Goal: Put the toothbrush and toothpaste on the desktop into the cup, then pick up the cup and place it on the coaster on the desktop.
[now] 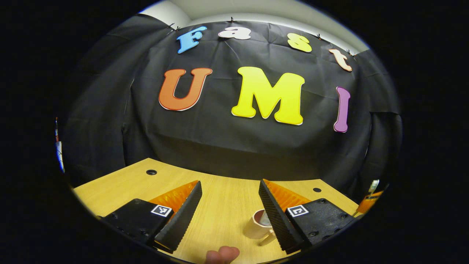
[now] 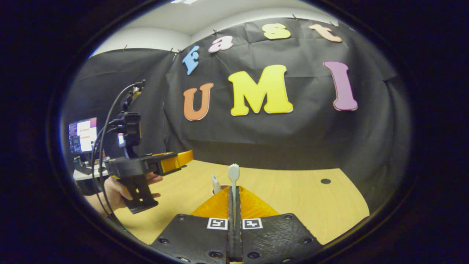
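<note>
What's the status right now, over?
Left gripper open, above the desk, cup just below it. Right gripper shut on toothbrush, held upright near the cup, toothpaste already in it. Nothing blocking.

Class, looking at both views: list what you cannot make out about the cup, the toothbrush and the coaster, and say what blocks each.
- Cup, left gripper view: right side hidden behind the left claw's finger.
- Toothbrush, right gripper view: handle hidden between the right claw's shut fingers.
- Toothpaste: lower part hidden by that claw.
- Coaster: position cannot be told.

Right hand-held gripper (image 2: pixel 234 205) clamped on upright toothbrush (image 2: pixel 233 174), toothpaste (image 2: pixel 216 184) just beyond.
</note>
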